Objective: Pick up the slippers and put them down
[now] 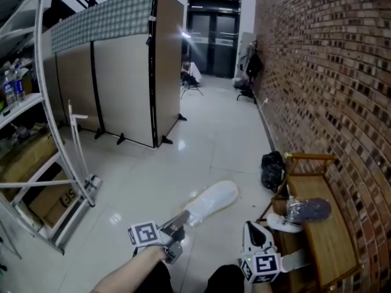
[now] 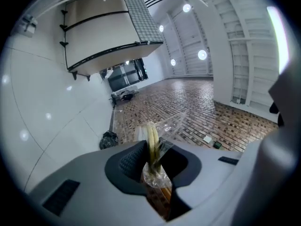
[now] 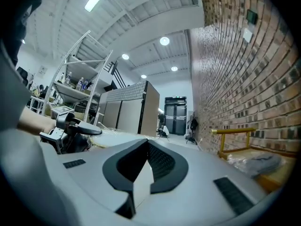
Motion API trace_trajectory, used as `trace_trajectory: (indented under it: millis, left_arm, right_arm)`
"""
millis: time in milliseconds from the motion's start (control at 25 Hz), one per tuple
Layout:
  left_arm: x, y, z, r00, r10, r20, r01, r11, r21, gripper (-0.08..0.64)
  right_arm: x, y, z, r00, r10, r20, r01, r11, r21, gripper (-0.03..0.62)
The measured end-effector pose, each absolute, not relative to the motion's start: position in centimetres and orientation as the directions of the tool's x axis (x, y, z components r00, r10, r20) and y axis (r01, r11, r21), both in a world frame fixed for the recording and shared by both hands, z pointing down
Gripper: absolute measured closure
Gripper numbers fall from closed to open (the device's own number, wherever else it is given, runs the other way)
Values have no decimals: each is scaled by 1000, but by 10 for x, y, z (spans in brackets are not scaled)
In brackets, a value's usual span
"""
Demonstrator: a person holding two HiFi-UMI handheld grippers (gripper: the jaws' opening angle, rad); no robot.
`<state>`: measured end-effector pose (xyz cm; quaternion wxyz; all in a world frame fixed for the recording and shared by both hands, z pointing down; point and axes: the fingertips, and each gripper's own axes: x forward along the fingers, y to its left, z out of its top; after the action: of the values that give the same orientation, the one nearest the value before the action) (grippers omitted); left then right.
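My left gripper [image 1: 182, 220] is shut on the heel end of a white slipper [image 1: 214, 201] wrapped in clear plastic, which sticks out over the floor. In the left gripper view the pale slipper edge and its plastic [image 2: 153, 142] are pinched between the dark pads [image 2: 131, 161]. A dark slipper in a clear bag [image 1: 310, 210] lies on a wooden bench [image 1: 330, 243] by the brick wall, with a white slipper [image 1: 282, 223] beside it. My right gripper [image 1: 252, 229] hangs just left of the bench; its pads [image 3: 162, 163] meet at the tips with nothing between them. The bagged dark slipper [image 3: 261, 163] shows at the right.
A brick wall [image 1: 330, 72] runs along the right. A black bag [image 1: 273, 168] lies on the floor near the bench's yellow rail [image 1: 308, 157]. A white metal shelf rack [image 1: 43, 163] with boxes stands at the left, and beige partition panels [image 1: 122, 84] behind it.
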<state>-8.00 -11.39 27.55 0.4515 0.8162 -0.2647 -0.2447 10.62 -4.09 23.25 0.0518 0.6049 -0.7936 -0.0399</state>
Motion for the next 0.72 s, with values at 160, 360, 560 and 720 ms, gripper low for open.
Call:
trace_trajectory:
  millis: [160, 360, 560, 720]
  left_arm:
    - [-105, -133, 314, 695, -706, -138, -240, -408, 881, 491]
    - [-123, -170, 370, 637, -768, -69, -266, -304, 915, 491]
    - [-121, -206, 431, 606, -795, -38, -267, -248, 931, 491]
    - [-114, -231, 476, 601, -799, 18, -298, -204, 932, 491]
  right_arm:
    - [86, -69, 264, -321, -943, 84, -938, 329, 111, 581]
    - [80, -108, 305, -328, -933, 146, -936, 342, 85, 581]
    - [86, -136, 364, -343, -913, 220, -935, 354, 12, 581]
    - [87, -178, 405, -336, -904, 266, -934, 355, 28, 581]
